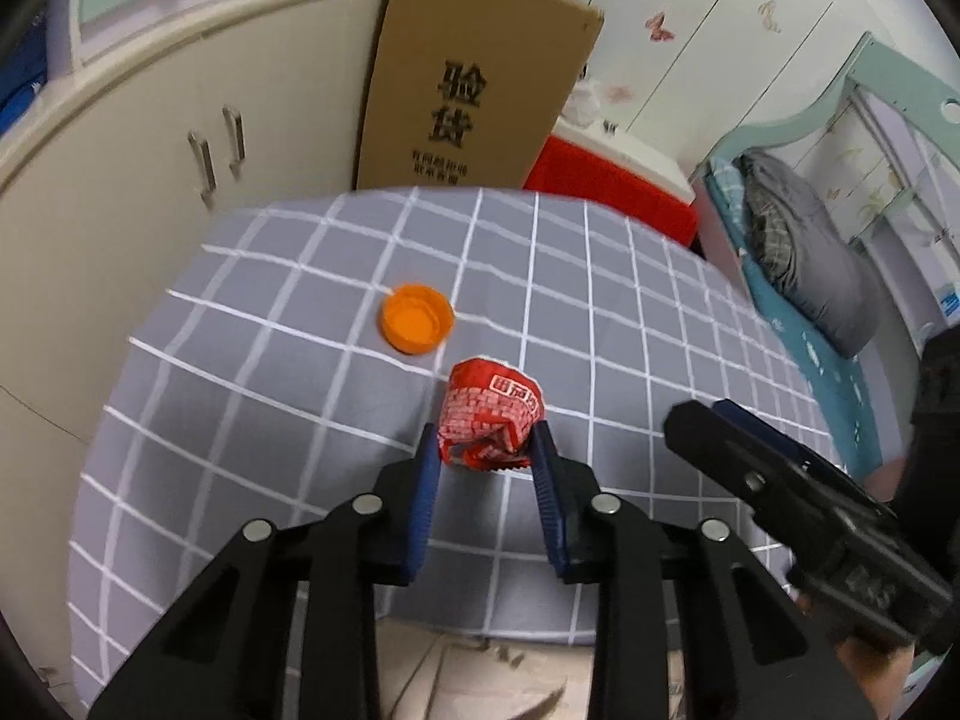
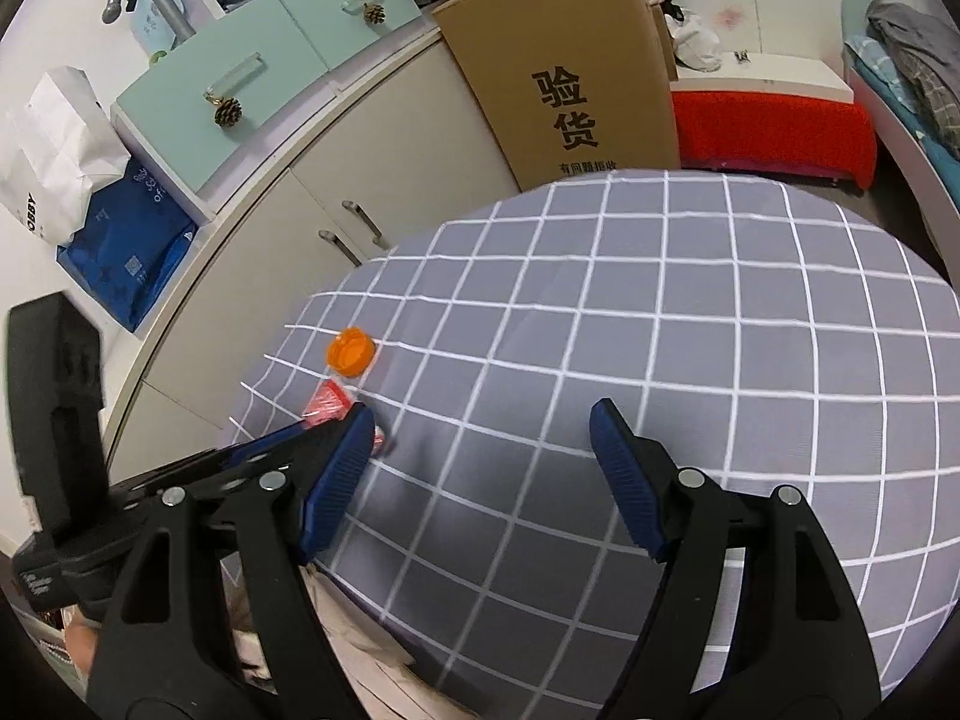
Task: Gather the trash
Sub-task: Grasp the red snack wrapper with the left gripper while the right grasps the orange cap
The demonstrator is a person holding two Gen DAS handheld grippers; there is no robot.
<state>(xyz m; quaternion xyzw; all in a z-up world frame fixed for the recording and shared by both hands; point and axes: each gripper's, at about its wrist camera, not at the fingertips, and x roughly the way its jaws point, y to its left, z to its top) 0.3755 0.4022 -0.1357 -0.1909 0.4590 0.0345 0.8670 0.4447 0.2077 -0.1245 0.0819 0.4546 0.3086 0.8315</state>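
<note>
A crumpled red wrapper (image 1: pixel 489 402) lies on the grey checked tablecloth (image 1: pixel 240 420). My left gripper (image 1: pixel 485 444) has its blue pads against both sides of the wrapper's near end. An orange bottle cap (image 1: pixel 415 318) sits open side up just beyond and to the left of it. In the right wrist view the wrapper (image 2: pixel 327 405) and the cap (image 2: pixel 351 350) show near the table's left edge, the wrapper partly hidden behind a finger. My right gripper (image 2: pixel 482 414) stands open over bare cloth, to the right of the left one, with nothing between its fingers.
A tall cardboard box (image 1: pixel 474 78) leans behind the table beside a cream cabinet (image 1: pixel 180 150). A red storage box with a white lid (image 1: pixel 612 186) stands at the back right, and a bed (image 1: pixel 792 252) runs along the right.
</note>
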